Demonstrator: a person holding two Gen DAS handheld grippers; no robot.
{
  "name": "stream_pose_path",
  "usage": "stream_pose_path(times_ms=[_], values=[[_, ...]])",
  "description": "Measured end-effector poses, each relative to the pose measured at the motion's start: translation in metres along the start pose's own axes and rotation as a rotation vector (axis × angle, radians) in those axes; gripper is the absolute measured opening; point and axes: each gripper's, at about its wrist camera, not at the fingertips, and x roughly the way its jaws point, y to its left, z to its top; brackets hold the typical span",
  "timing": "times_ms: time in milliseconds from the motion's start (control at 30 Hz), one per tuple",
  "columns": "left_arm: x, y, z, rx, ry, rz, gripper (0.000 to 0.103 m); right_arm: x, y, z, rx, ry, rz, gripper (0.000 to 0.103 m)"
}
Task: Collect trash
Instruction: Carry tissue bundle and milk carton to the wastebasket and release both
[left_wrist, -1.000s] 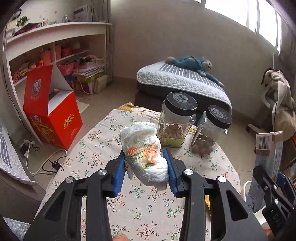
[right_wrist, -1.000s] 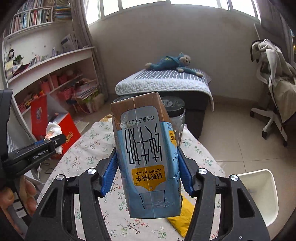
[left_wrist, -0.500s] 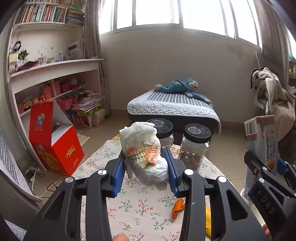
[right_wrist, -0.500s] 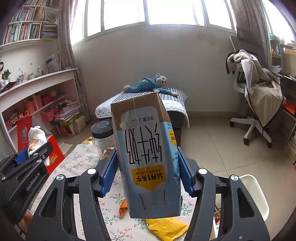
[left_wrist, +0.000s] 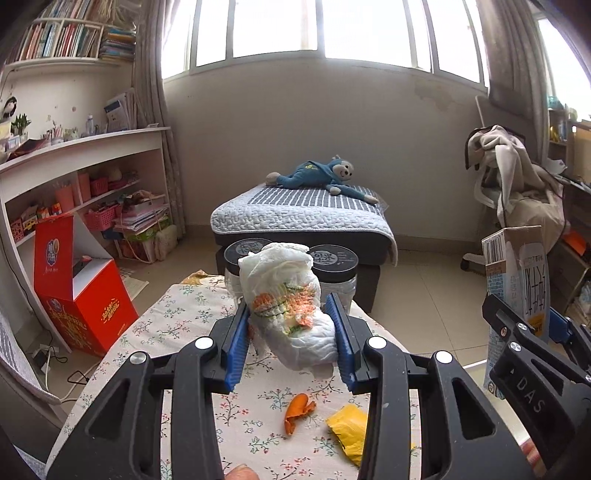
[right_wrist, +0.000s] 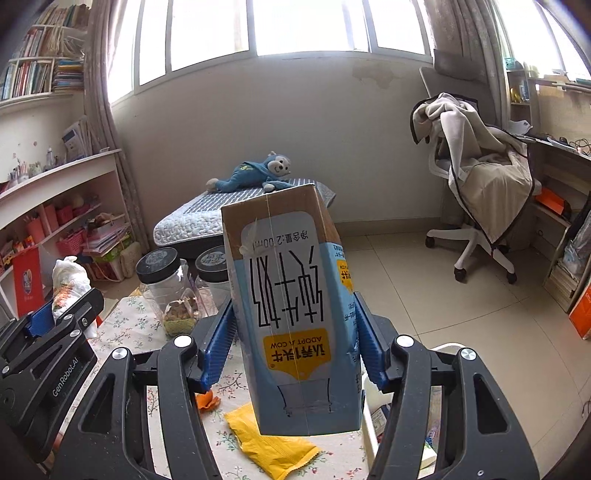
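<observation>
Table (left_wrist: 192, 332): floral cloth, the landmark for everything below.
Milk carton (right_wrist: 291, 314): upside down, lifted above the table's right part — the right gripper (right_wrist: 293, 341) is clenched on its sides.
Crumpled tissue wad (left_wrist: 291, 310): white with orange print, held off the table in the left gripper (left_wrist: 291, 341), blue pads pressing both flanks.
Two black-lidded jars (right_wrist: 159, 266): at the table's far end.
Yellow wrapper (left_wrist: 349, 432): flat on the table, near edge.
Orange peel (left_wrist: 297, 411): on the table, just left of the wrapper.
</observation>
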Motion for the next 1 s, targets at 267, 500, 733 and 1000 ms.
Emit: stream_pose_path(times_ms=[267, 500, 733, 1000], values=[[0.000, -0.042, -0.006, 0.035, 0.004, -0.064, 0.040, -0.007, -0.040, -0.001, 0.028, 0.002, -0.080, 0.057], [0.002, -0.082, -0.015, 0.074, 0.021, -0.115, 0.040, -0.003, -0.091, -0.006, 0.094, 0.052, -0.170, 0.057], [0.006, -0.118, -0.024, 0.109, 0.053, -0.167, 0.040, -0.007, -0.135, -0.006, 0.153, 0.056, -0.256, 0.067], [0.012, -0.162, -0.035, 0.135, 0.128, -0.264, 0.040, -0.025, -0.179, -0.006, 0.230, 0.017, -0.383, 0.095]])
